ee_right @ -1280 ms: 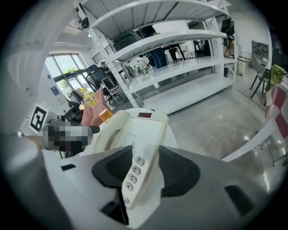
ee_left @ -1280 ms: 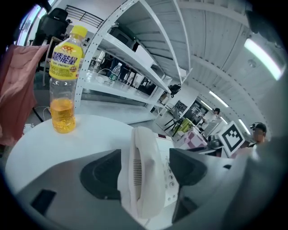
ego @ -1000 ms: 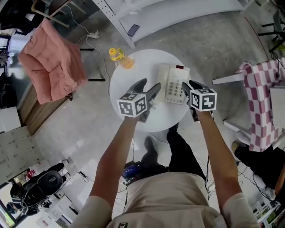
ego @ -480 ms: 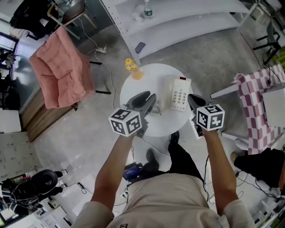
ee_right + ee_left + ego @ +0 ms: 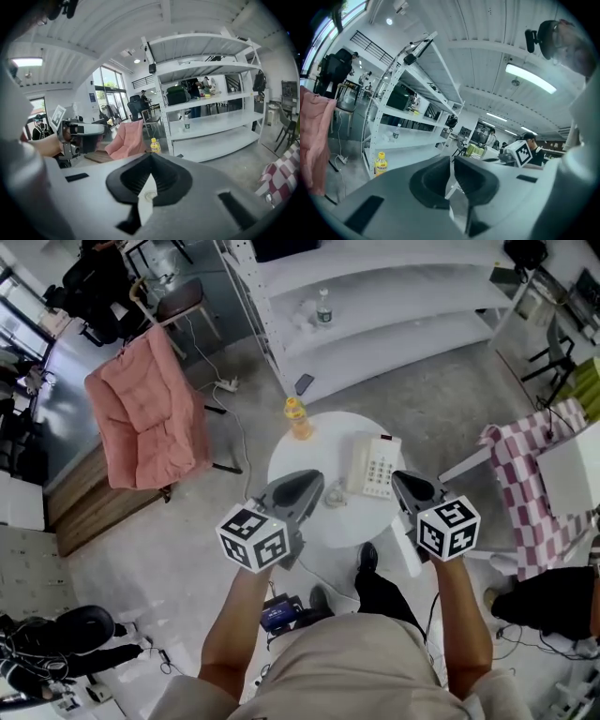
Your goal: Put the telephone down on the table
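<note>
The left gripper (image 5: 309, 482) has just been closing; its jaws now meet with nothing between them. Ahead of its tips and to their right, the telephone (image 5: 373, 465) lies flat on the round white table (image 5: 292, 457). The right gripper (image 5: 403, 482), beside the telephone's right edge, is closed and empty too.

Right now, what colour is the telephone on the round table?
Off-white. The telephone shows best in the head view.

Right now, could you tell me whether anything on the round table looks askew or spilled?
Nothing stands out: the telephone lies flat on the round table, and the yellow bottle stands upright near the edge, with no spill visible.
</note>
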Tool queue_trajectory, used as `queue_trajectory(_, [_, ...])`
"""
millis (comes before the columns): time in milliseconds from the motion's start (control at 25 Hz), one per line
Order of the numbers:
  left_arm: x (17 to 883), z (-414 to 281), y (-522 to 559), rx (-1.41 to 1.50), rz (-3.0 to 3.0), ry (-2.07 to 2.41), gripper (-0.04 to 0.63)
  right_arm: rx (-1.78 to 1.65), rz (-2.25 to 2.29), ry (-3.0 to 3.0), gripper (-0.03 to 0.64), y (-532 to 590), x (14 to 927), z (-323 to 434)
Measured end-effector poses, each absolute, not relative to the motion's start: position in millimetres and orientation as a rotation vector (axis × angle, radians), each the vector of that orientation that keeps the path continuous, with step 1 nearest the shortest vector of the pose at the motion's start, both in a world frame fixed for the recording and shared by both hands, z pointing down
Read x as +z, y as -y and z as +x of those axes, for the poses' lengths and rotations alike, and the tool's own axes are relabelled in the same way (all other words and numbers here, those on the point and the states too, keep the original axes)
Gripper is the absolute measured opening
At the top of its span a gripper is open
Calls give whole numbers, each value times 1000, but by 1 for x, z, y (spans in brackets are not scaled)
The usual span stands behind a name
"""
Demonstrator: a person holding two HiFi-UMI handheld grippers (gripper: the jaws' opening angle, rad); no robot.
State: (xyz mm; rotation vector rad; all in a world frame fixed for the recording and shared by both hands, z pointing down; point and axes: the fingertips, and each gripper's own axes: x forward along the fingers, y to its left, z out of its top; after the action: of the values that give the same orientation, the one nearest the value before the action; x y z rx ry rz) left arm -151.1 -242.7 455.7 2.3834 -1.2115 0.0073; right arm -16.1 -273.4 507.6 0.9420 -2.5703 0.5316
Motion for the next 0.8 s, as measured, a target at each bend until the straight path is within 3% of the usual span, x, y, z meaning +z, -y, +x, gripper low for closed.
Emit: queue_trajectory(800, [349, -164, 120, -14, 2642, 1187, 25, 306, 956, 2698, -8, 165, 378, -17])
